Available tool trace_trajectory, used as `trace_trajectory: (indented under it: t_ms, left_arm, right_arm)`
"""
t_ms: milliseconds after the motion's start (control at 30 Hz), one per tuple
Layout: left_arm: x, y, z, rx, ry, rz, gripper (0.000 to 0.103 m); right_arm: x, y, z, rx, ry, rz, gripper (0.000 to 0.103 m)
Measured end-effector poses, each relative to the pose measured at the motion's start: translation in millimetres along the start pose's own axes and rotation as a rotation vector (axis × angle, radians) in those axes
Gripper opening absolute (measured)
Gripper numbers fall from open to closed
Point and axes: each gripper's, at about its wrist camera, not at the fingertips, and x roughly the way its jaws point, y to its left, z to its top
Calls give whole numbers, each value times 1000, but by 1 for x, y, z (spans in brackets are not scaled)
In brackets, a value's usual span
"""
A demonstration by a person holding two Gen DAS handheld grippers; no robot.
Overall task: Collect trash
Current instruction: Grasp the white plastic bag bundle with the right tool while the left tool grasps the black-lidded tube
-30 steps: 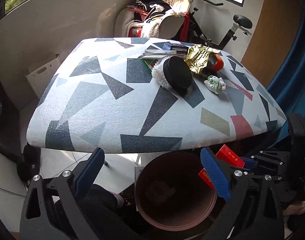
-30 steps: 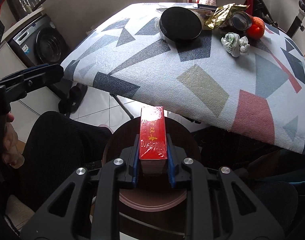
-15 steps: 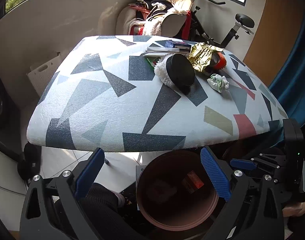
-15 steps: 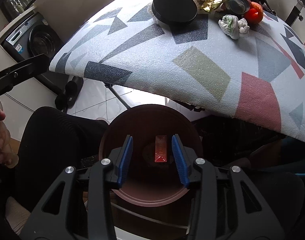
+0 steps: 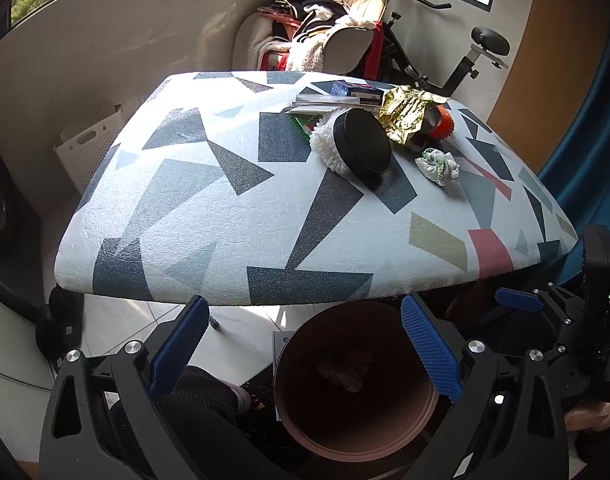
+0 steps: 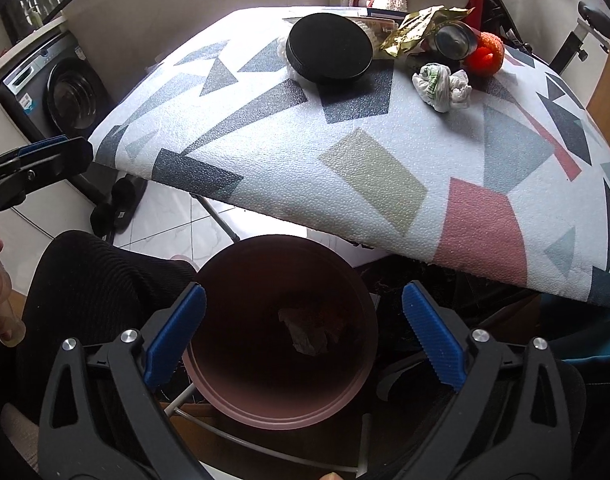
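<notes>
A brown round bin (image 6: 283, 336) stands on the floor below the table's near edge, with crumpled trash (image 6: 307, 330) dimly seen inside; it also shows in the left wrist view (image 5: 355, 384). My right gripper (image 6: 305, 344) is open and empty right above the bin. My left gripper (image 5: 305, 350) is open and empty, also above the bin. On the patterned table (image 5: 185, 200) lie a crumpled white wrapper (image 5: 439, 166), a gold foil wrapper (image 5: 405, 110) and an orange-red item (image 5: 443, 122). The same white wrapper (image 6: 443, 84) and gold foil (image 6: 419, 28) show in the right wrist view.
A black round lid on a white fluffy pad (image 5: 361, 146) sits mid-table, with flat boxes (image 5: 337, 96) behind it. A chair piled with clothes (image 5: 317, 44) and an exercise bike (image 5: 481, 48) stand beyond. A washing machine (image 6: 61, 92) is at left. My leg (image 6: 93, 284) is beside the bin.
My right gripper opened and let go of the red box, which fell into the bin and is no longer plainly seen. The right jaws then spread wider. The left gripper stayed open.
</notes>
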Motion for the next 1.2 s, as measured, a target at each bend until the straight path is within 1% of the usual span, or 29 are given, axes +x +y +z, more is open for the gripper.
trace_trajectory:
  t_ms: [300, 533, 600, 733, 800, 867, 900, 933, 967, 1000, 1067, 1133, 1167, 1200]
  left_arm:
    - [3, 2, 1, -1, 7, -3, 95]
    - [12, 6, 7, -21, 15, -8, 95]
    - [14, 10, 10, -39, 9, -15, 95]
    - [20, 18, 19, -80, -5, -18, 95]
    - [23, 22, 24, -94, -12, -20, 95]
    - [27, 24, 30, -106, -18, -24, 95]
    - [30, 25, 33, -111, -20, -26, 95]
    - [32, 25, 35, -117, -23, -28, 95]
    - [35, 26, 37, -122, -25, -30, 95]
    - [38, 26, 39, -124, -23, -32, 95]
    - [45, 26, 43, -123, -18, -35, 95]
    - [51, 26, 48, -117, -14, -35, 95]
    - [54, 26, 50, -115, -13, -34, 95]
    - [56, 26, 52, -114, -15, -35, 95]
  right_arm:
    - [1, -3, 3, 2, -11, -26, 97]
    - [4, -5, 7, -9, -18, -42, 97]
    - [1, -8, 11, -3, -44, -50, 97]
    - [-7, -25, 24, 53, -114, -24, 97]
    - [-7, -34, 32, 71, -142, -28, 97]
    - [-7, -45, 41, 67, -185, 8, 97]
    - [-6, -50, 46, 62, -209, -10, 97]
    - [-4, -57, 52, 64, -231, -59, 97]
    - [-2, -63, 57, 69, -240, -90, 97]
    - [2, -73, 66, 84, -243, -103, 97]
    - [11, -93, 82, 122, -231, -91, 97]
    - [23, -109, 100, 138, -197, -162, 97]
    - [28, -115, 107, 134, -198, -177, 97]
    - [32, -121, 113, 129, -208, -166, 97]
